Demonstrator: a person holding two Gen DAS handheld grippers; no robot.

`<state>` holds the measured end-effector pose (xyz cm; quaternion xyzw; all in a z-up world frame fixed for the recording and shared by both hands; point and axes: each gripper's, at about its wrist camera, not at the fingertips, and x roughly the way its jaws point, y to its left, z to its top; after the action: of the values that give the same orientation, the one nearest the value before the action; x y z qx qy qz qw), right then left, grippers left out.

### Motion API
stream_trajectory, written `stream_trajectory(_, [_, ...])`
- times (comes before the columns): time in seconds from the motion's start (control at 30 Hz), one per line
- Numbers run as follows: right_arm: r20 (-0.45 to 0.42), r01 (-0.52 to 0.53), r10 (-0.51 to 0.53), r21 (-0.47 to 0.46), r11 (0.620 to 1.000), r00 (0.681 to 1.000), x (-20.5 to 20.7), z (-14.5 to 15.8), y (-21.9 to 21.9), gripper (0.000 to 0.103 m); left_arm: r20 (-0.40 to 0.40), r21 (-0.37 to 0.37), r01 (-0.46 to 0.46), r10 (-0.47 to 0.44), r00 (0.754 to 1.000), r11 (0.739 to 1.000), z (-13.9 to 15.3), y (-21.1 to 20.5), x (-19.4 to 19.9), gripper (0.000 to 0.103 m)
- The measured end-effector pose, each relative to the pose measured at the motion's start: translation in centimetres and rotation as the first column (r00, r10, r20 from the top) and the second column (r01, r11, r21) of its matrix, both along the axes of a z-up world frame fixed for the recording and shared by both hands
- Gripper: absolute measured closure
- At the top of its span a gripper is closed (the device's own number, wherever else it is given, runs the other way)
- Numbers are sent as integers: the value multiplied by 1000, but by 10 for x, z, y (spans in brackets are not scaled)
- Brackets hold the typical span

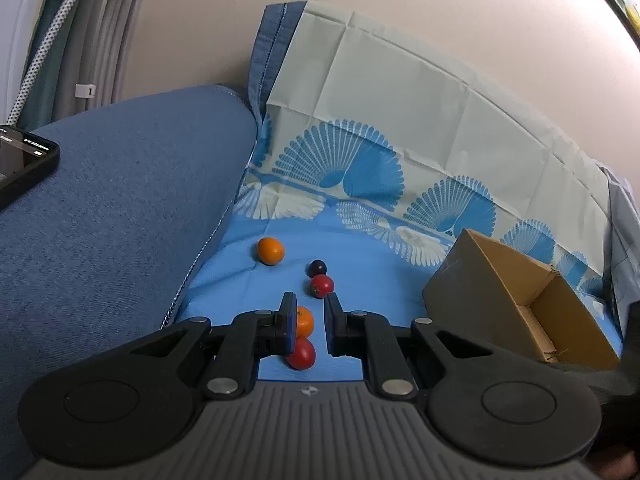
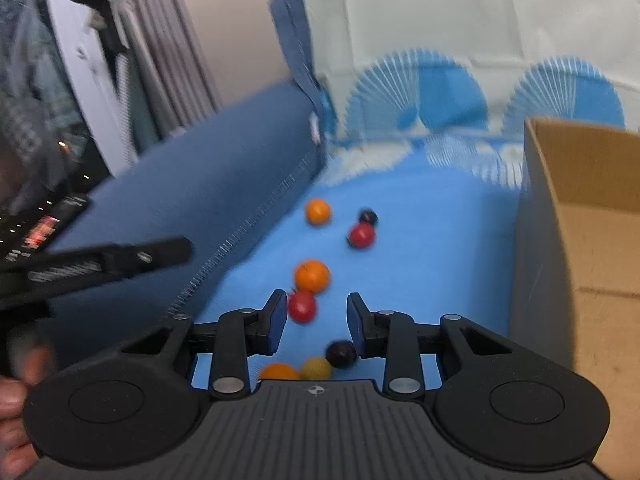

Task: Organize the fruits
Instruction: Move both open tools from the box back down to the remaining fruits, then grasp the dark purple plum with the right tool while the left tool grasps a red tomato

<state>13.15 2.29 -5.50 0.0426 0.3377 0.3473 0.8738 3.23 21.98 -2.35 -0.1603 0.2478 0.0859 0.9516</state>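
Fruits (image 1: 271, 251), round and smooth, dot our blue cloth (image 1: 360, 256) beside a cardboard box (image 1: 520, 300); our left gripper (image 1: 310, 312) and right gripper (image 2: 316, 312) gape narrowly, empty.

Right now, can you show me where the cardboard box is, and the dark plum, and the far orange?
cardboard box (image 1: 500, 280): left wrist view, outer side wall.
dark plum (image 1: 317, 268): left wrist view, its middle.
far orange (image 1: 271, 251): left wrist view, its middle.

Soft even indoor light, left wrist view sharp, right wrist view motion-blurred, fisheye bending and dark corners

Phone (image 1: 24, 164) on blue sofa armrest (image 1: 120, 208)
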Motion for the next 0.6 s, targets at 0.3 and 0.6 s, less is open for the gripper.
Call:
stream_trajectory(0.3, [-124,42,-51,-76,996,991,24,-46,29,67,-51,10,3,-2,999,1000,-8,0,15,87])
stream_trajectory(0.6, [-181,18,-48,-163,986,982,32,-66,41,75,-99,20,21,-19,995,1000,-15,-1,26,85])
